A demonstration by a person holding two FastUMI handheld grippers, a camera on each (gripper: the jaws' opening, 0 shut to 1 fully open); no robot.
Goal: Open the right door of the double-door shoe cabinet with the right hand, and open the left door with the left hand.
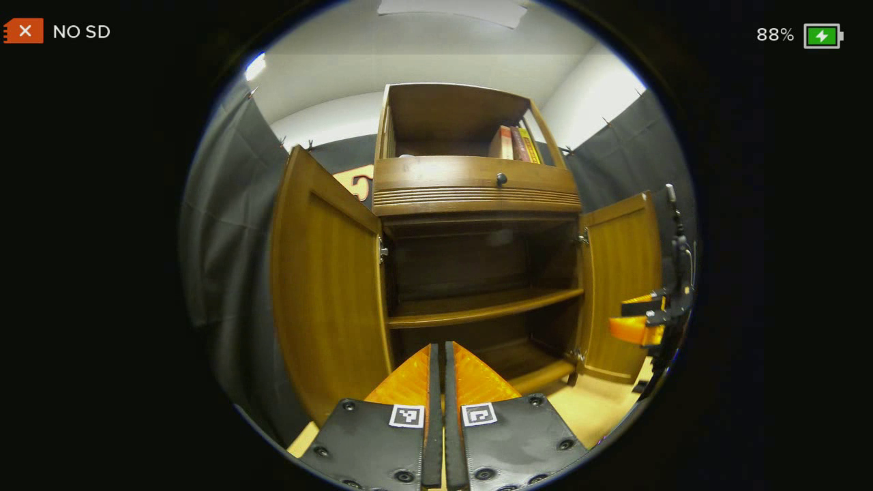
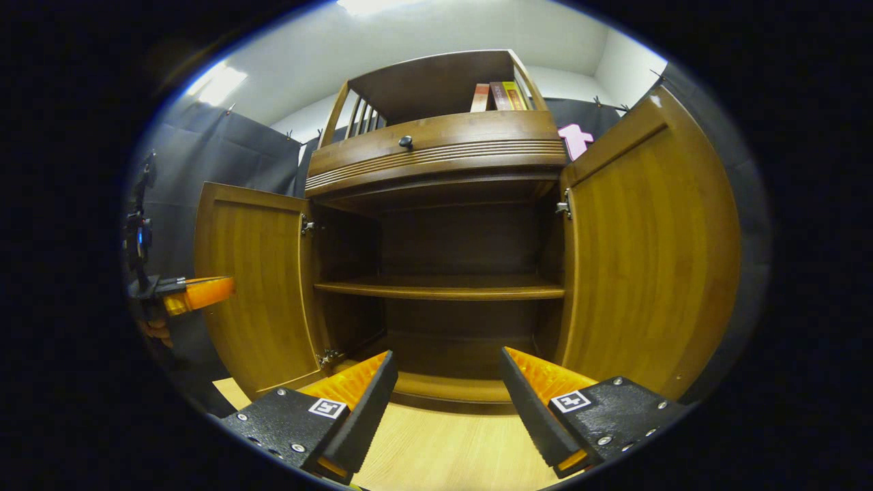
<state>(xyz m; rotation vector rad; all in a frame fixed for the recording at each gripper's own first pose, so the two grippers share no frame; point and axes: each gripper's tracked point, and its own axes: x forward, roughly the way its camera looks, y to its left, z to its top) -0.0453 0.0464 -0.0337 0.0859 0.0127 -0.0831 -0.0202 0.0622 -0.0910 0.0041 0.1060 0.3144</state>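
The wooden shoe cabinet stands with both lower doors swung wide. In the left gripper view the left door hangs open close by and the right door stands open farther off. My left gripper is shut with nothing between its fingers, pointing at the bare inner shelf. In the right gripper view my right gripper is open and empty in front of the shelf, with the right door beside it and the left door across. Each view shows the other gripper at its edge.
A drawer with a dark knob sits above the doors. Books stand in the top open shelf. Light wooden floor lies in front. Black cloth walls surround the cabinet.
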